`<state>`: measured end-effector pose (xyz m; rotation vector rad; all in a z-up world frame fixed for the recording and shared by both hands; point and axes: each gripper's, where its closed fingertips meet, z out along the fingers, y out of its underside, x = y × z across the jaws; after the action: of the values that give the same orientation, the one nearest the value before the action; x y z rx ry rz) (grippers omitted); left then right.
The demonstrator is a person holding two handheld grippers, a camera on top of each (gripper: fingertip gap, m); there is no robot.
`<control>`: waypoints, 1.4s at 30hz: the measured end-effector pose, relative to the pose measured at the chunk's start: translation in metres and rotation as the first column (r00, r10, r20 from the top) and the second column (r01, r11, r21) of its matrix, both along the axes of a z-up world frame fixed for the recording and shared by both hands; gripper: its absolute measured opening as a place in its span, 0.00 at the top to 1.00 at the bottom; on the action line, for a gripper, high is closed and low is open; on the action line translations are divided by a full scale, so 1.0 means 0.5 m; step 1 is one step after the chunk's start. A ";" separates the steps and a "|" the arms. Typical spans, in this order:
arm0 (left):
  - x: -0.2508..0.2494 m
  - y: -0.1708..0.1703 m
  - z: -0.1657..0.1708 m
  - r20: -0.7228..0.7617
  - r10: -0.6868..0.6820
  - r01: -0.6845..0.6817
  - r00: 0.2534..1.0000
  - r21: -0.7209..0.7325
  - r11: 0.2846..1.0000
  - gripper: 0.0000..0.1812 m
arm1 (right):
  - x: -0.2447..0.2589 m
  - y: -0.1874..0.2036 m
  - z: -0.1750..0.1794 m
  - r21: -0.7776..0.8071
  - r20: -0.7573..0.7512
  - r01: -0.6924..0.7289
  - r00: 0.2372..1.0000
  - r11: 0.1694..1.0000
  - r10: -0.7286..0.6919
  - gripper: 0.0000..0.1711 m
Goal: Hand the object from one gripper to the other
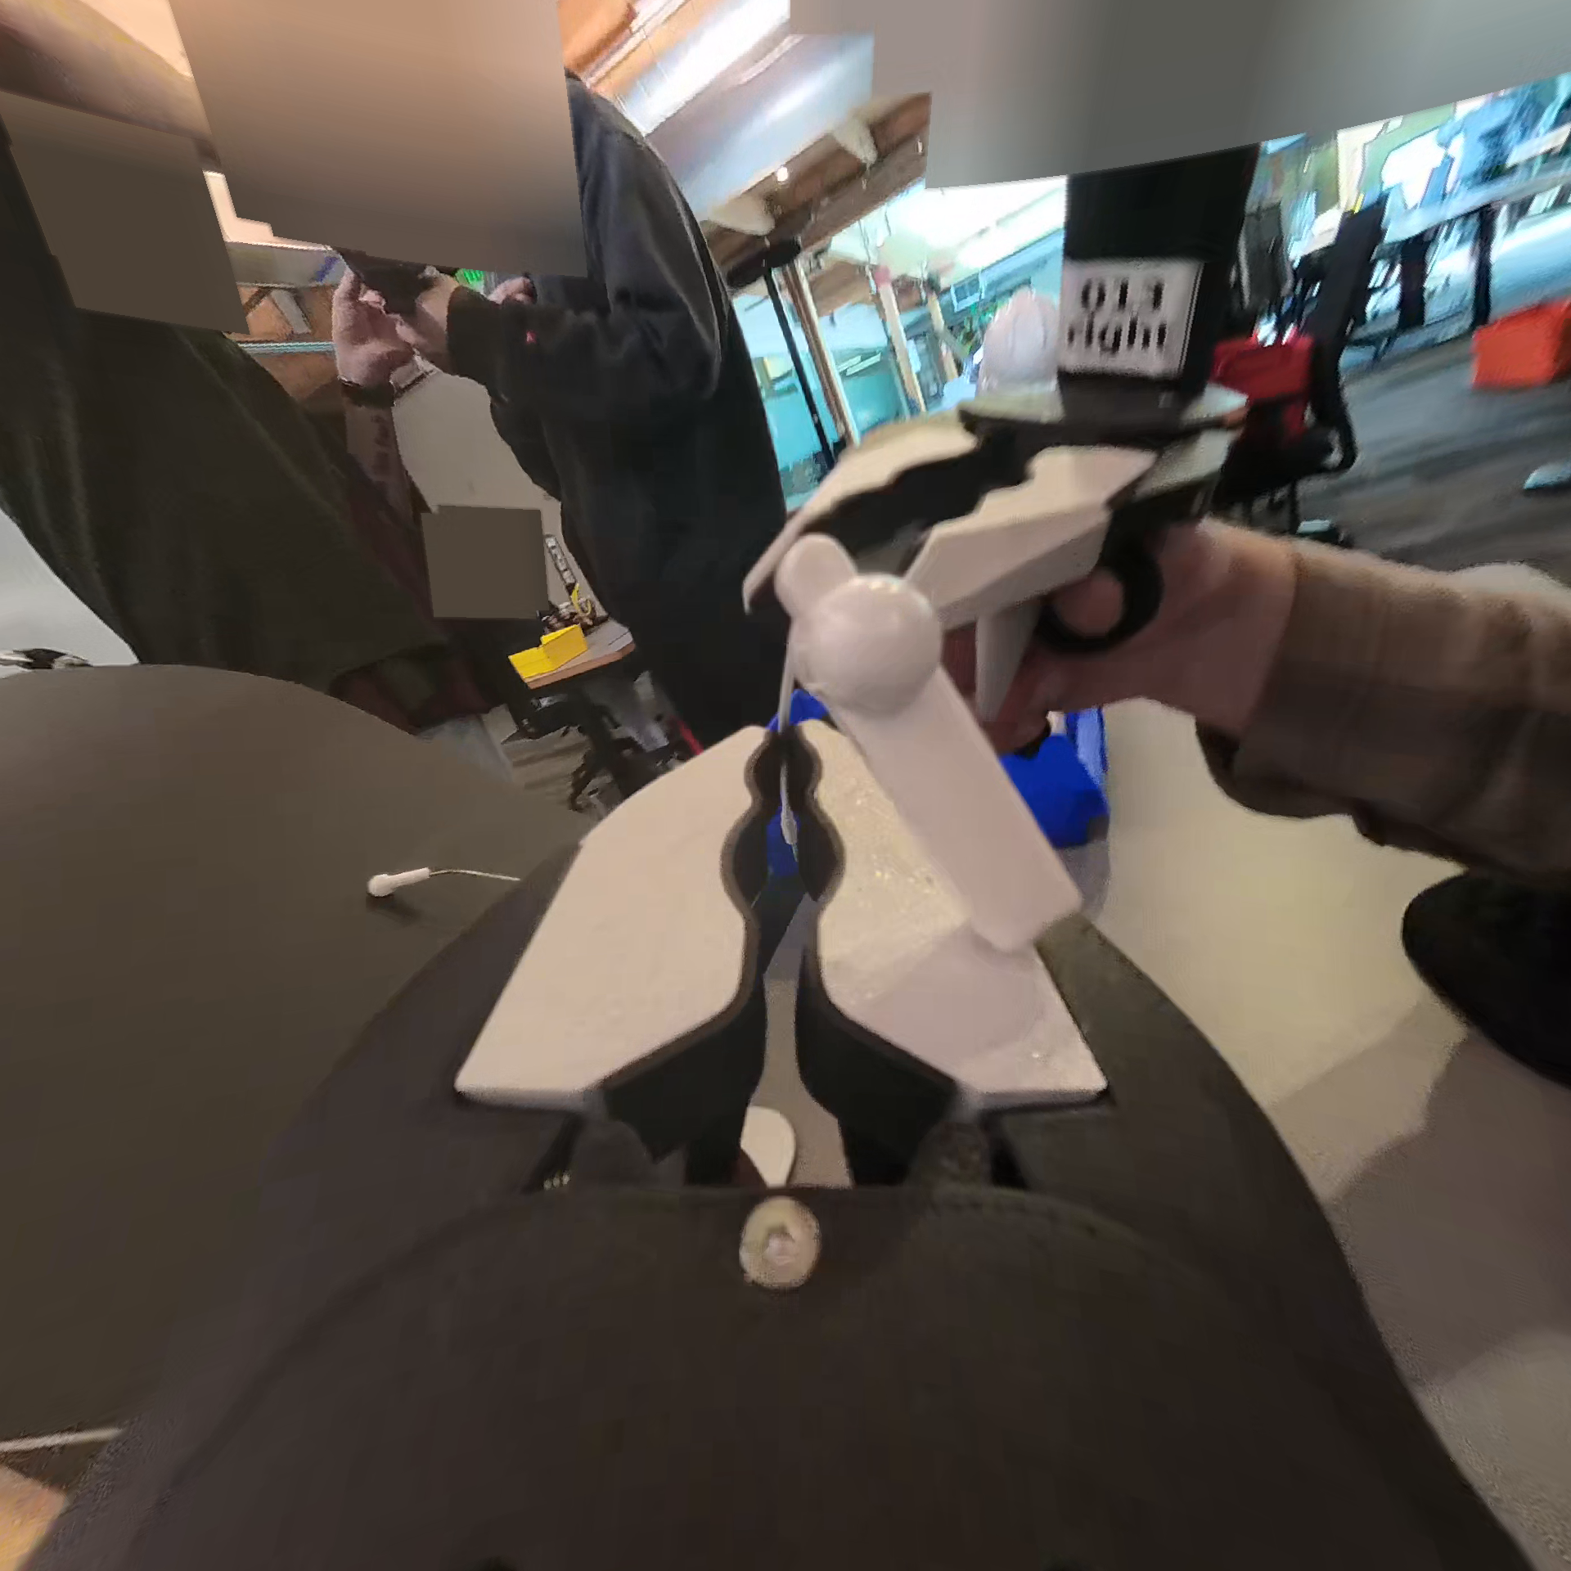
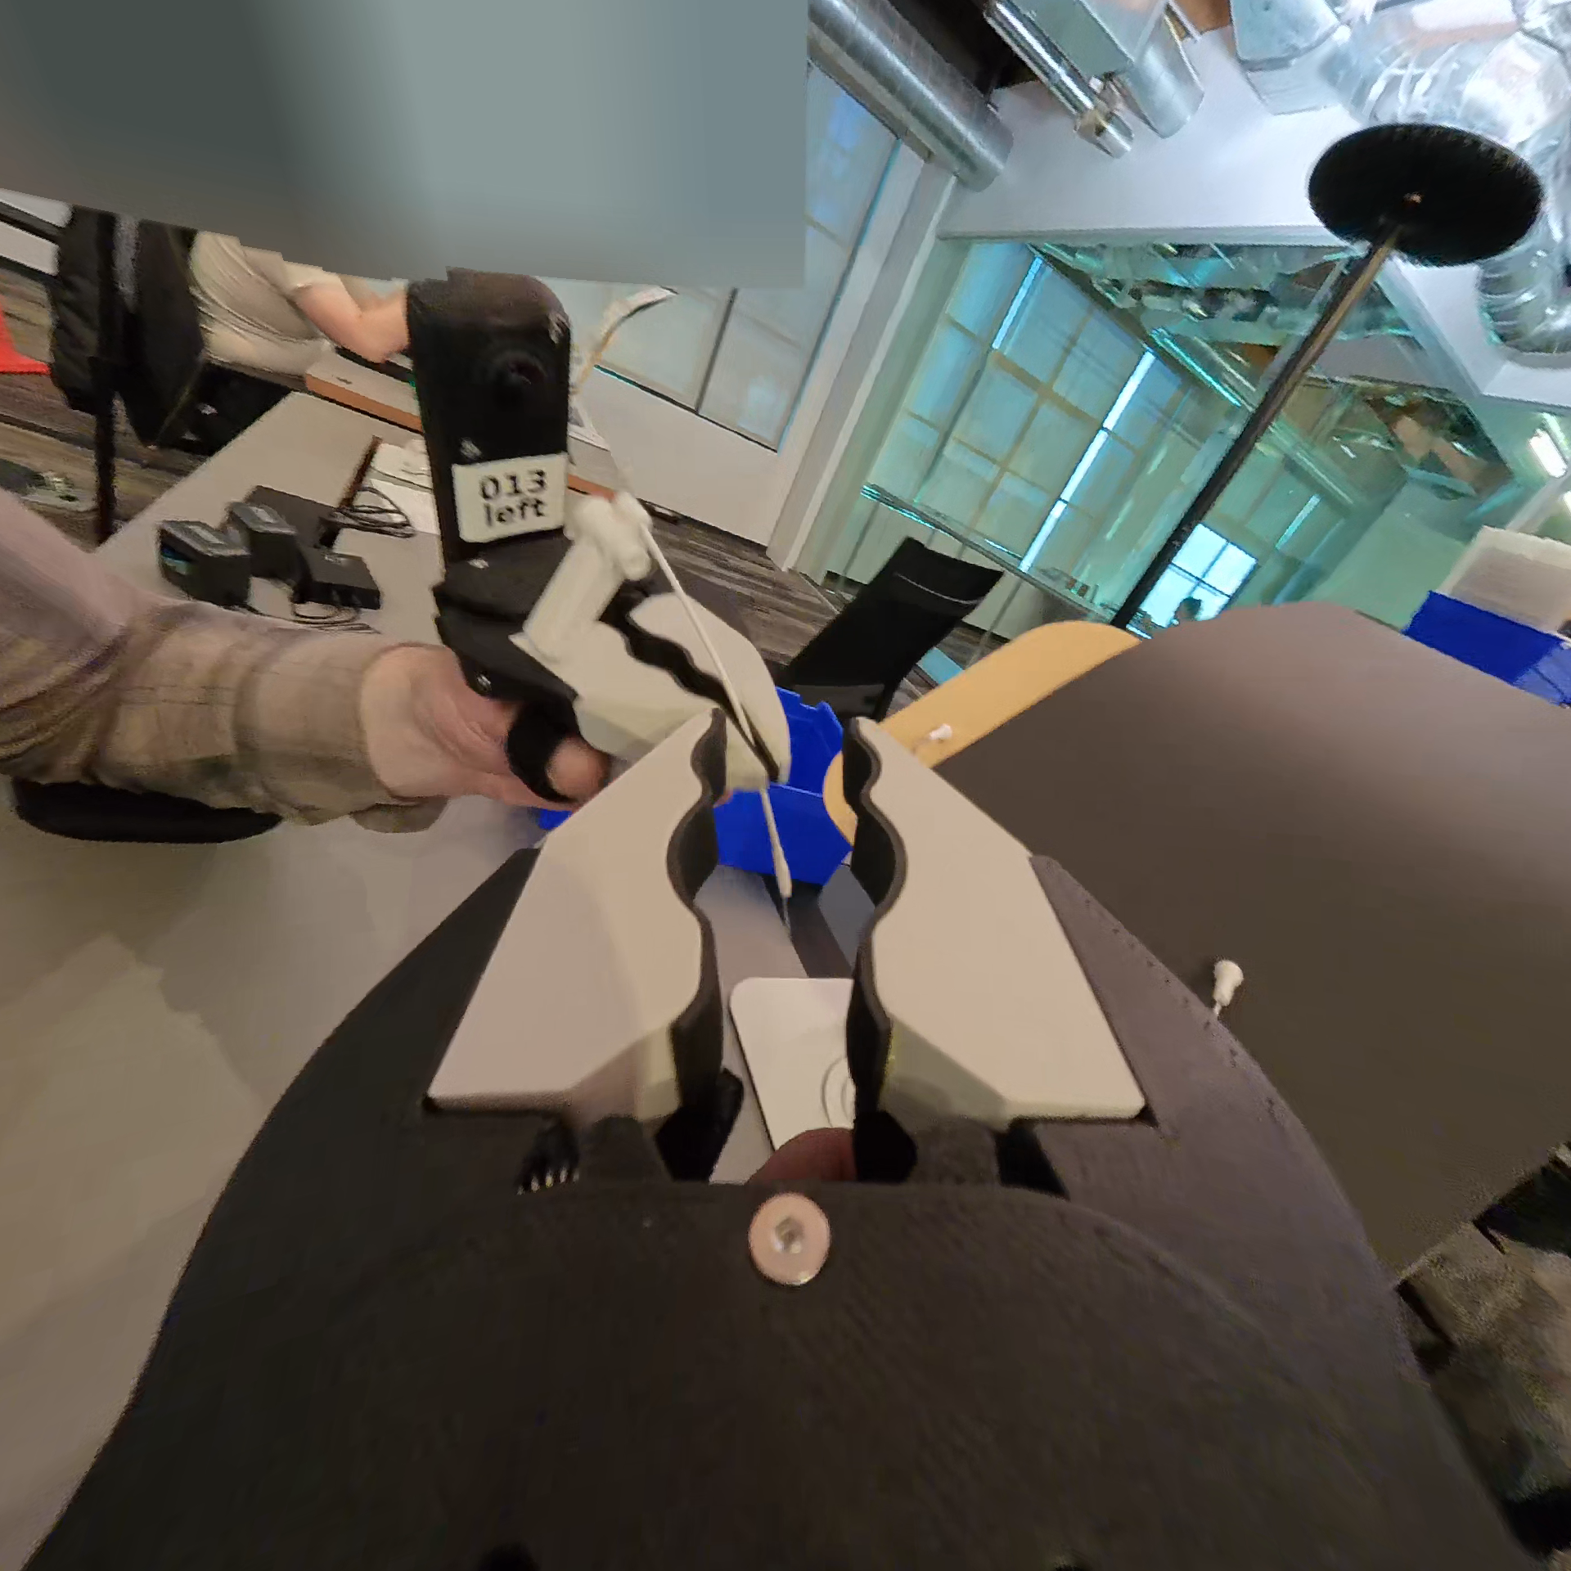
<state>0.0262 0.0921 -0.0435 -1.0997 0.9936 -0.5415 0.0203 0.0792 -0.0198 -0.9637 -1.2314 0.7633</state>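
The left gripper (image 1: 786, 748) pinches a thin white cable (image 2: 769, 829), hanging at its tips. Beyond, at one o'clock, the right gripper (image 2: 786, 748) stands wide — best to bring it around the dangling length below the pinch, then close squarely.

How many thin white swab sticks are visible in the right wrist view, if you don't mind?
3: one swab clamped in the left gripper, a second swab on the dark surface at right, a third swab on the tan table edge. Others may be hidden.
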 end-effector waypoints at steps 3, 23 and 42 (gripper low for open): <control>0.010 0.001 -0.020 -0.098 0.044 -0.038 0.994 0.070 0.997 0.99 | -0.006 -0.040 -0.001 0.039 0.045 -0.064 0.997 0.997 0.062 0.85; 0.028 -0.006 -0.058 -0.290 0.129 -0.065 0.948 0.221 0.973 1.00 | -0.045 -0.064 -0.064 0.376 0.274 -0.006 0.956 0.927 -0.105 0.99; -0.028 -0.027 0.016 -0.124 -0.033 0.050 0.992 0.137 0.989 0.76 | -0.005 -0.032 -0.009 0.351 0.121 0.085 0.983 0.933 -0.135 1.00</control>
<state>0.0123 0.0787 -0.0353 -0.9974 1.1453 -0.4351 0.0178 0.0631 -0.0245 -0.7993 -1.3694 0.3751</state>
